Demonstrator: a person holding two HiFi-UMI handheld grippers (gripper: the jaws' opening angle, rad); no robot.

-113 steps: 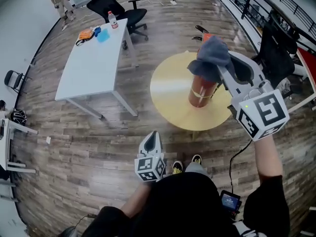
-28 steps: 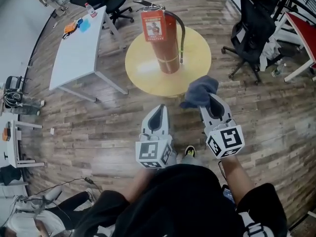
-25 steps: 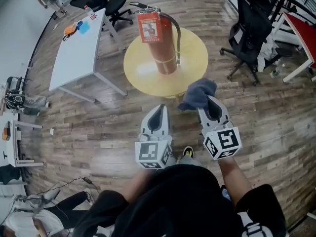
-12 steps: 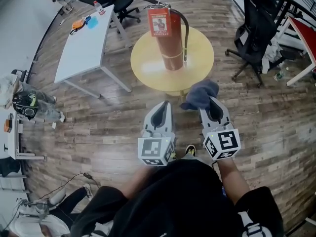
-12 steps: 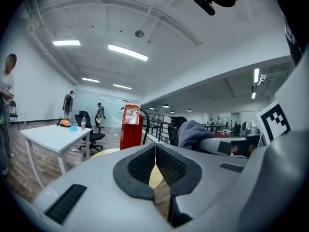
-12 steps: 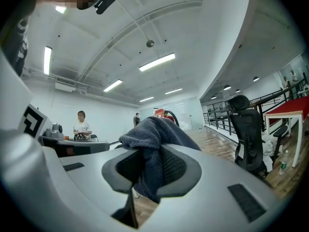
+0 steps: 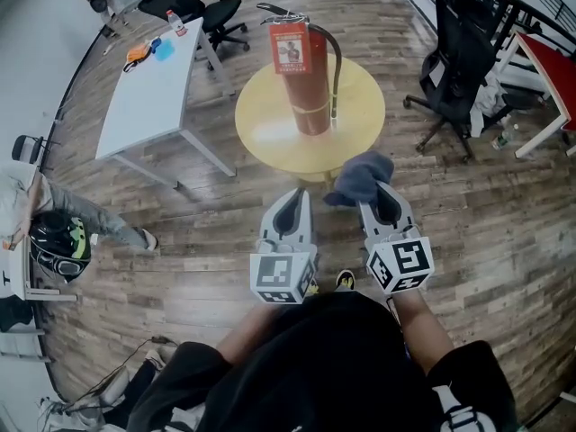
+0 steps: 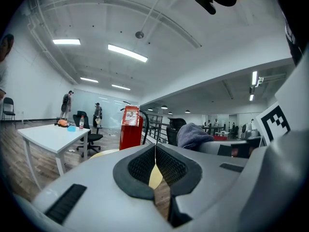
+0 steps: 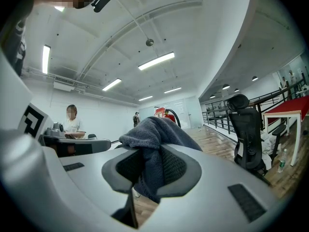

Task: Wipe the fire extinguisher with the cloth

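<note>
The left gripper (image 7: 291, 203) and right gripper (image 7: 379, 196) are held out side by side in front of the torso (image 7: 333, 367), both pointing forward and about level with each other. The left gripper's jaws are pressed together with nothing between them. The right gripper's jaws are clamped on a cloth (image 7: 358, 176), which bunches over their tips and hangs between them.

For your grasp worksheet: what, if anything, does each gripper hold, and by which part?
The right gripper is shut on the grey cloth, pinching a lower fold, the bulk bunched beyond the jaws. The left gripper is shut on nothing.
</note>
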